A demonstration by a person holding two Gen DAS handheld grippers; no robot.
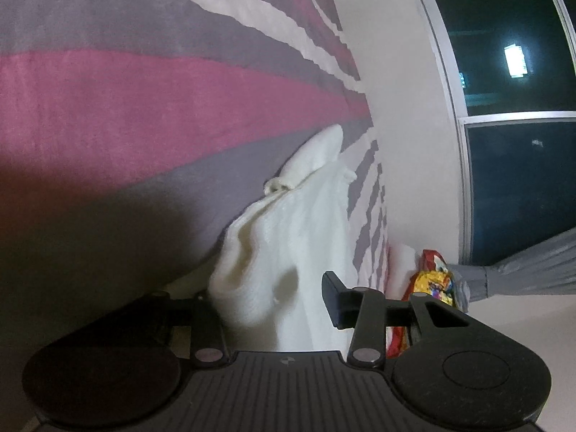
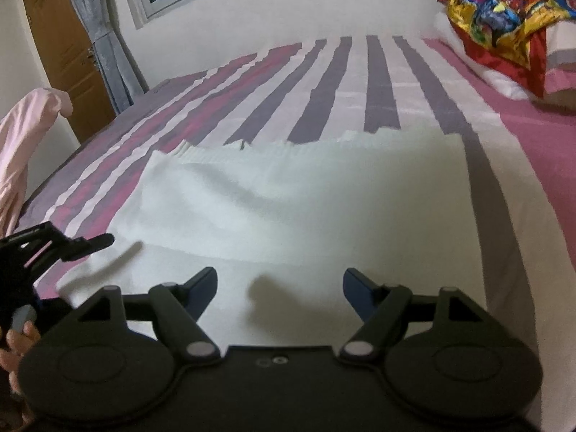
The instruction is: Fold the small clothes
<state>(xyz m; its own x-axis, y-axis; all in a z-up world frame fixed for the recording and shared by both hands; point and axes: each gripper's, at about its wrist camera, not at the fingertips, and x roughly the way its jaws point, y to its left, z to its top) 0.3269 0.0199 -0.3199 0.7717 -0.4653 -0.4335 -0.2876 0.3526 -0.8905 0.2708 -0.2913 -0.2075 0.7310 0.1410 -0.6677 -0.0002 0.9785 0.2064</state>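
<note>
A white knit garment (image 2: 298,194) lies spread on the striped bed; its near part is folded over. My right gripper (image 2: 280,288) is open just above the garment's near edge, with nothing between its fingers. My left gripper (image 1: 273,306) is turned on its side at the garment's left edge. White knit cloth (image 1: 288,244) bulges between its wide-apart fingers; one finger is hidden behind the cloth, and I cannot tell whether it grips the cloth. The left gripper also shows at the left of the right wrist view (image 2: 86,243).
The bed cover (image 2: 324,82) has purple, pink and white stripes. A colourful bundle on white pillows (image 2: 504,18) sits at the far right. A pink cloth (image 2: 21,136) hangs at the left. A window, curtain and wooden door stand behind.
</note>
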